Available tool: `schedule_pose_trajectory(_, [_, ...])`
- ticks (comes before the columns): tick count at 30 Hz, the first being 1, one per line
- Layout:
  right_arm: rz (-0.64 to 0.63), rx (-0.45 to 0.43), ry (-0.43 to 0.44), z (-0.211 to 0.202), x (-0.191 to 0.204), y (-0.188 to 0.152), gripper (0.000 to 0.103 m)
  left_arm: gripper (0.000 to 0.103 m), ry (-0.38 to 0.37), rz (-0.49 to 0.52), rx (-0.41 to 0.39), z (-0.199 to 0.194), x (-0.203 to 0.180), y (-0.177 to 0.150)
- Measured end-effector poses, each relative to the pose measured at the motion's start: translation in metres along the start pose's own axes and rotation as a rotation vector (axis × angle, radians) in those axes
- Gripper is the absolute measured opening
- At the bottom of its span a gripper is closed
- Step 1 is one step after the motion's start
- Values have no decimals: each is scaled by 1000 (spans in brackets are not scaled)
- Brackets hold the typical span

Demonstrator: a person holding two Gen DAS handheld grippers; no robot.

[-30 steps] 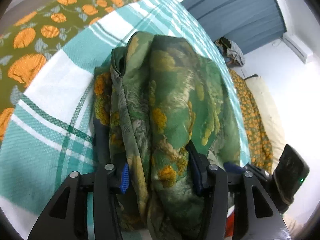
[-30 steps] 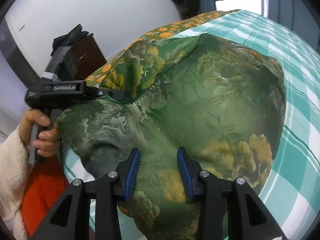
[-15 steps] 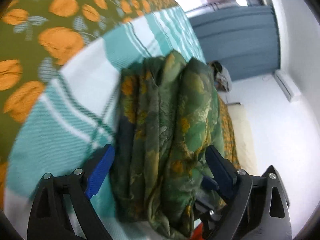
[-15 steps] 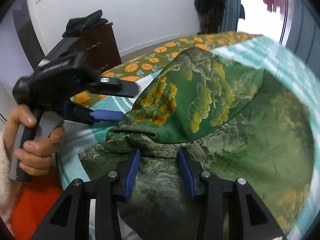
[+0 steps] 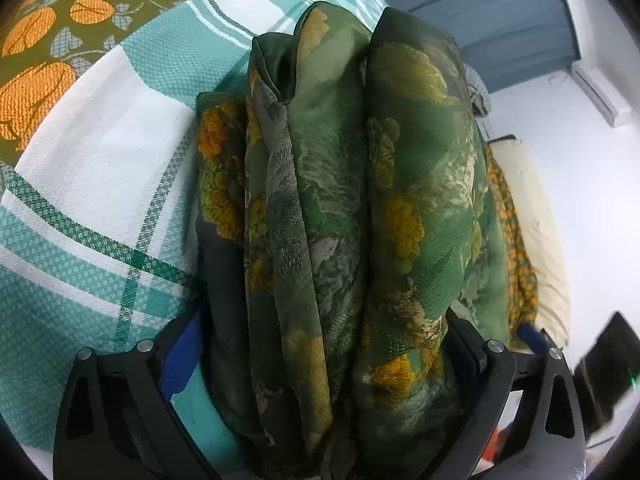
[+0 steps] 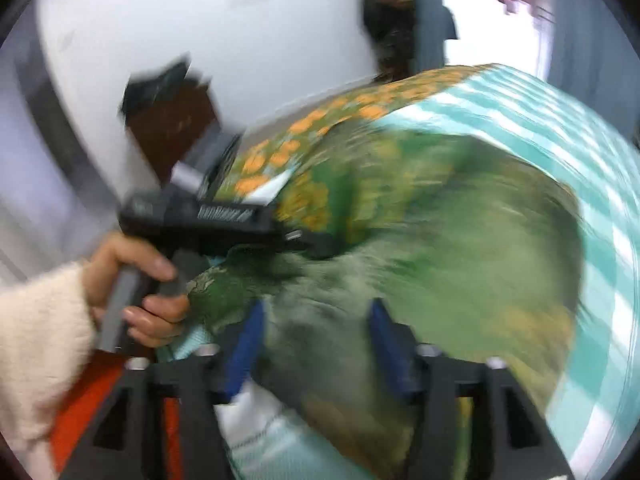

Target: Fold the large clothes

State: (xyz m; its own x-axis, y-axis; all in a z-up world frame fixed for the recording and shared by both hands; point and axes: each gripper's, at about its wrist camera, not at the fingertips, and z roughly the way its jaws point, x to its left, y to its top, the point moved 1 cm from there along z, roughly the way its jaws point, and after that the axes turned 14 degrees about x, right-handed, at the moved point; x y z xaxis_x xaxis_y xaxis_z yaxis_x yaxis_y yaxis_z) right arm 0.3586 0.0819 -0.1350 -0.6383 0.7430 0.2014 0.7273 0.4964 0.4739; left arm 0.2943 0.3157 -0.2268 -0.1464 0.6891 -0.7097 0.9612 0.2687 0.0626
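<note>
A green garment with yellow-orange flower print (image 5: 340, 200) lies bunched in thick folds on the teal-and-white checked blanket (image 5: 92, 184). My left gripper (image 5: 320, 344) is open wide, its jaws on either side of the near end of the folded bundle. In the right wrist view, which is blurred, the garment (image 6: 440, 240) spreads over the bed. My right gripper (image 6: 316, 340) is open with cloth between its blue pads (image 6: 244, 344). The left gripper's black body (image 6: 208, 216) shows there, held by a hand, at the garment's left edge.
An olive bedspread with orange flowers (image 5: 40, 40) lies under the blanket. A dark wooden cabinet (image 6: 172, 128) stands by the white wall. Blue curtains (image 5: 480, 12) hang at the back. A cream pillow (image 5: 544, 240) lies at the right.
My left gripper opened wide, then pushed forward around the bundled cloth. My right gripper opened wider and moved fast; its view is now blurred.
</note>
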Motion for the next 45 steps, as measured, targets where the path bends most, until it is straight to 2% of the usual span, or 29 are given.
schedule_pose_trajectory(2, [136,-35,-9,-18,-40,-17,85,99,1,3,-3,0,1,1])
schedule_pose_trajectory(5, [337,42,28,-10,-100,-42,85,99,6,4,-2,10,0,0])
schedule_pose_trajectory(9, [493,75,275,27,-142,-61,86,99,16,2,6,18,-5,4])
schedule_pose_trajectory(12, [554,70,411,55,-158,-60,90,98,12,-7,15,22,-5,9])
schedule_pose_trajectory(13, [586,70,454,64,-162,-60,90,92,7,-9,17,23,-5,10])
schedule_pose_trajectory(14, [590,67,461,66,-163,-59,89,86,-4,-14,22,23,-5,11])
schedule_pose_trajectory(16, [531,68,398,61,-155,-50,81,67,-1,-25,11,19,-11,11])
schedule_pose_trajectory(18, [444,36,345,43,-140,-45,70,58,13,9,-18,8,-26,7])
schedule_pose_trajectory(22, [347,-42,304,7,-125,-45,68,55,19,87,-78,-7,-64,-1])
schedule_pose_trajectory(24, [322,-101,308,-16,-128,-43,68,55,19,127,-107,-12,-87,4])
schedule_pose_trajectory(27, [315,-155,319,-37,-148,-30,68,55,12,171,-147,-12,-118,30])
schedule_pose_trajectory(31, [318,-213,313,-49,-192,-2,68,55,25,213,-171,3,-150,87])
schedule_pose_trajectory(35, [358,-210,344,-35,-240,29,68,56,48,205,-180,34,-161,145])
schedule_pose_trajectory(38, [405,-164,365,-8,-268,42,68,58,61,161,-139,65,-144,170])
schedule_pose_trajectory(41, [495,-52,395,30,-296,38,72,73,100,83,-66,104,-113,181])
schedule_pose_trajectory(42, [536,-6,405,44,-302,30,79,86,105,79,-75,108,-106,178])
schedule_pose_trajectory(43, [555,6,406,51,-303,21,83,96,108,88,-99,106,-103,172])
schedule_pose_trajectory(44, [556,-7,395,50,-301,16,91,98,112,101,-124,101,-103,166])
schedule_pose_trajectory(45, [550,-34,379,42,-296,10,93,98,124,115,-137,95,-106,160])
